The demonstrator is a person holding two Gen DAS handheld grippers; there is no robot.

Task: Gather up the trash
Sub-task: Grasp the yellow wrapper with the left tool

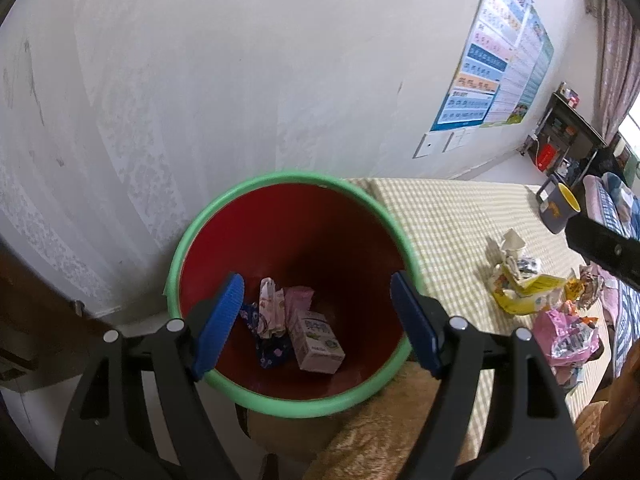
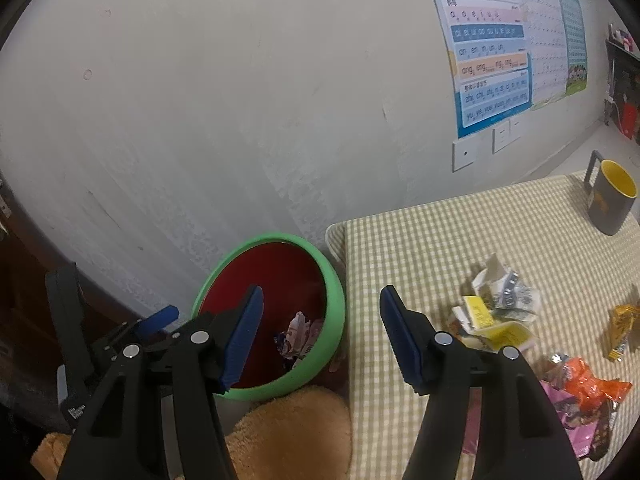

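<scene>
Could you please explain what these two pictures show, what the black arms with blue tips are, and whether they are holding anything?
Each picture comes from a camera fixed on a hand-held gripper that a person carries, one in each hand; there is no robot.

The left camera looks past the left hand-held gripper straight down into a red bin with a green rim. At the bottom lie a small carton and some crumpled wrappers.

The right camera looks past the right hand-held gripper at the same bin beside a table with a checked cloth. On the cloth are a grey mug with a yellow inside and more trash: a crushed yellow carton and orange and pink wrappers.

The blue pads are the gripping surfaces. Both pairs stand apart with nothing between them, so neither holds anything.
</scene>
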